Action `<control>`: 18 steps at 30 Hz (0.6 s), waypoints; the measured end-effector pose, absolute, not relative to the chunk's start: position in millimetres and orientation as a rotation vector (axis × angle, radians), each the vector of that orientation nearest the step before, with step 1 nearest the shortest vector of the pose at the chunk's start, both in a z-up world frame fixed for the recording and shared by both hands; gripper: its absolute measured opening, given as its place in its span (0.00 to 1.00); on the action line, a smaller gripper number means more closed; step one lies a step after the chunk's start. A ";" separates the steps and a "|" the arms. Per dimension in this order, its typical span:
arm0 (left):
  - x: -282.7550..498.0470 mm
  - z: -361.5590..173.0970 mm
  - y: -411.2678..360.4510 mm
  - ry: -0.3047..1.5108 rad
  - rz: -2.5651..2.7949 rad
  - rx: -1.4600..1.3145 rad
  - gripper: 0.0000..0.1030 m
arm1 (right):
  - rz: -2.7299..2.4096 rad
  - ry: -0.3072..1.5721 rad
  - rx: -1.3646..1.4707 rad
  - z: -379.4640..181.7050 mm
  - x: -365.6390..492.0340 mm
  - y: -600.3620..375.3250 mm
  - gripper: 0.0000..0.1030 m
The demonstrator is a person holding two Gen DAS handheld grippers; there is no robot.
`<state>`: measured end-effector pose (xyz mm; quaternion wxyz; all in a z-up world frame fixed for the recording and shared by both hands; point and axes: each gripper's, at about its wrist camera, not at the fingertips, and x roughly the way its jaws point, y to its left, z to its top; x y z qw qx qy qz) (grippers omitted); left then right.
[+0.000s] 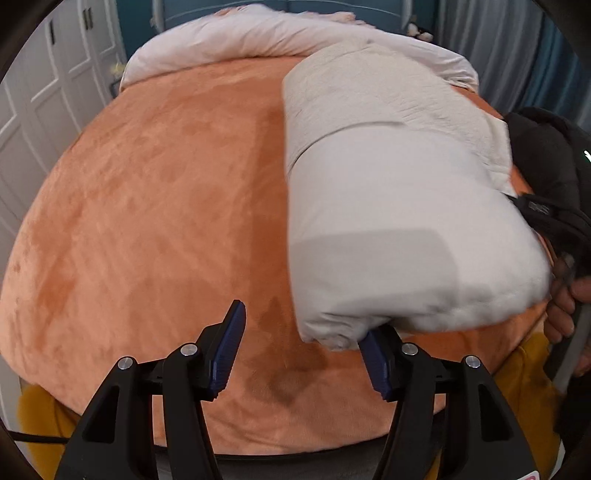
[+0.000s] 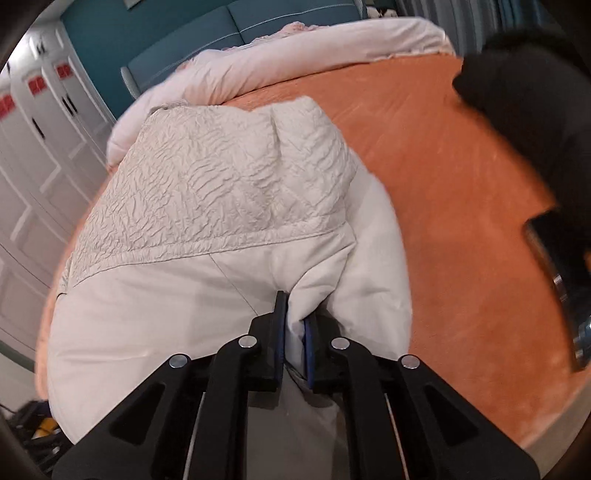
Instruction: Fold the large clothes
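Note:
A large cream padded coat (image 1: 388, 206) lies partly folded on the orange bedspread (image 1: 155, 206); its upper part has a crinkled quilted texture. My left gripper (image 1: 303, 325) is open and empty, with its right finger just under the coat's near left corner. In the right wrist view my right gripper (image 2: 295, 314) is shut on a pinched fold of the coat (image 2: 221, 206) and holds that edge raised above the bedspread (image 2: 461, 206).
A rolled pale pink duvet (image 1: 258, 33) lies along the head of the bed. White wardrobe doors (image 1: 37, 92) stand to the left. A black-sleeved arm (image 2: 535, 122) is at the right. A yellow cloth (image 1: 524, 384) hangs below the bed's near edge.

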<state>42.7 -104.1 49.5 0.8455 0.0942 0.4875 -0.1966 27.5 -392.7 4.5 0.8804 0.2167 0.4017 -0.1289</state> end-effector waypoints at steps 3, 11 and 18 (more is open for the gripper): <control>37.4 77.6 -93.3 1.030 -0.464 0.122 0.55 | -0.285 0.842 0.407 22.1 24.4 -385.4 0.12; 70.6 158.1 -118.4 0.757 -0.451 0.088 0.68 | -0.311 0.668 0.463 78.8 18.9 -396.9 0.18; 145.9 137.5 -193.3 0.763 -0.402 0.121 0.68 | -0.283 0.679 0.326 91.7 91.0 -389.2 0.16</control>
